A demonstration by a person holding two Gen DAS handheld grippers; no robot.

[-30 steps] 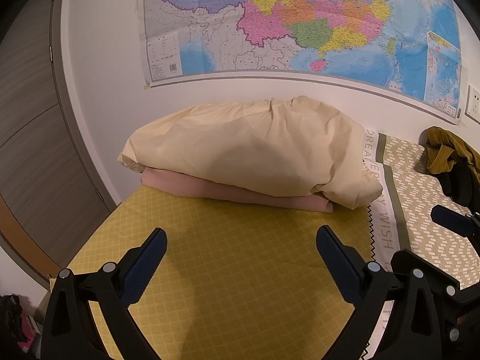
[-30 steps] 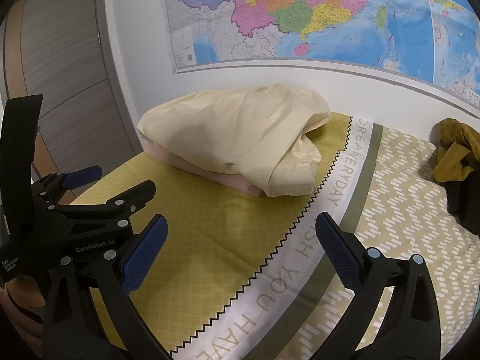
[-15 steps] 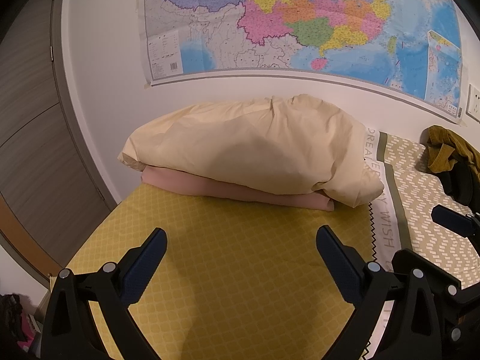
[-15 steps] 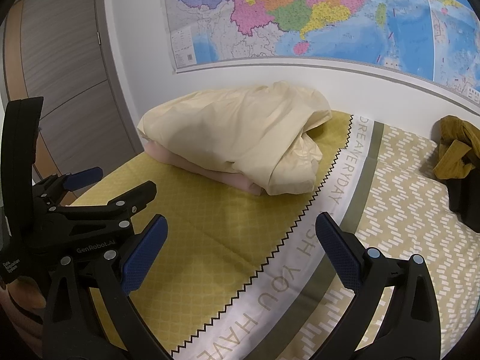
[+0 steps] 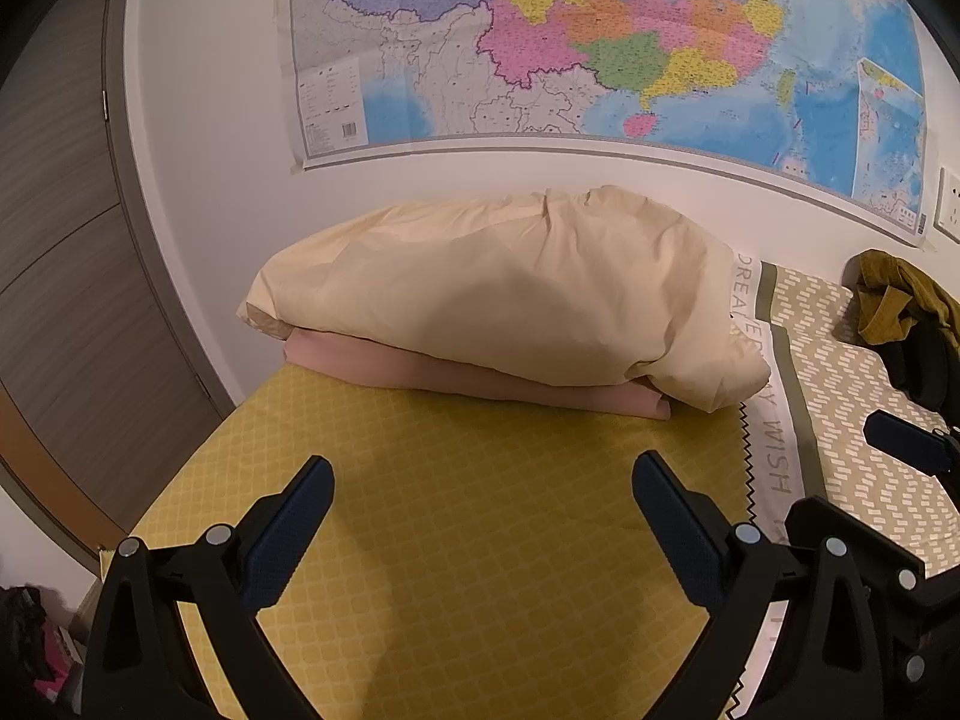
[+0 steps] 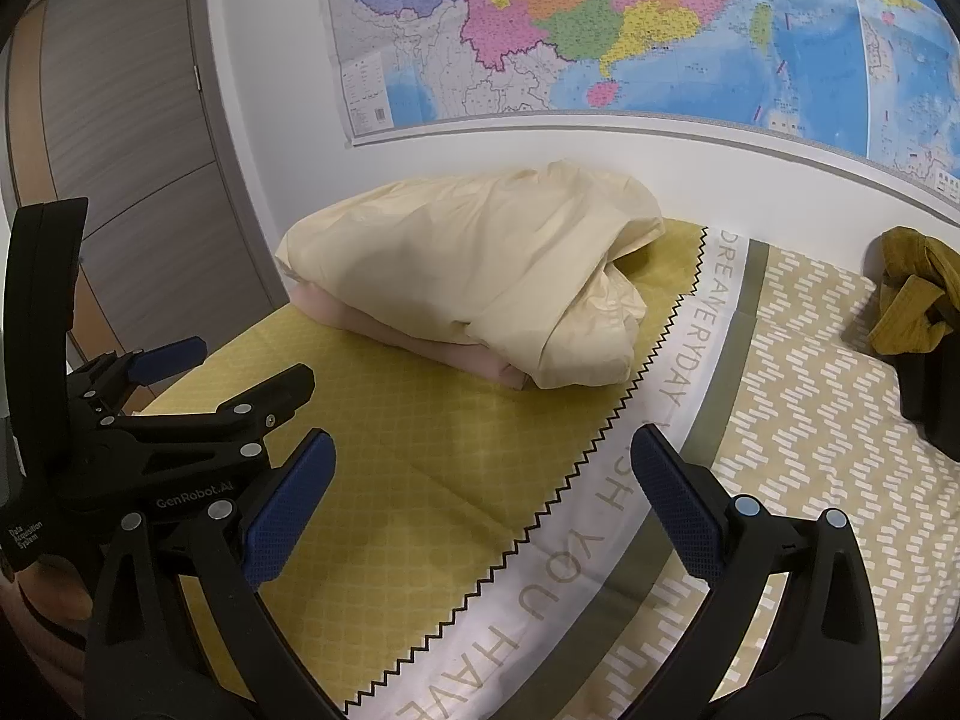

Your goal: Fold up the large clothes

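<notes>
Hovering over the bed [image 5: 480,540] with each hand-held gripper, left [image 5: 480,516] and right [image 6: 483,498], spread empty, you likely begin by reaching right for the crumpled mustard garment [image 6: 912,294] near the wall.

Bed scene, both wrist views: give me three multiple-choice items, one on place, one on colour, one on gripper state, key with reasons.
1. Where does the cream bundle lie?
A. on the pink fold
B. on the floor
C. under the mustard garment

2. What colour is the crumpled garment at the far right of the bed?
A. red
B. mustard
C. white

3. What state are the left gripper and right gripper in?
A. both shut on cloth
B. one open, one shut
C. both open

Key: A, the pink fold shows beneath it; B, its cloth is mustard yellow; C, fingers stand apart with only bedspread between.
</notes>
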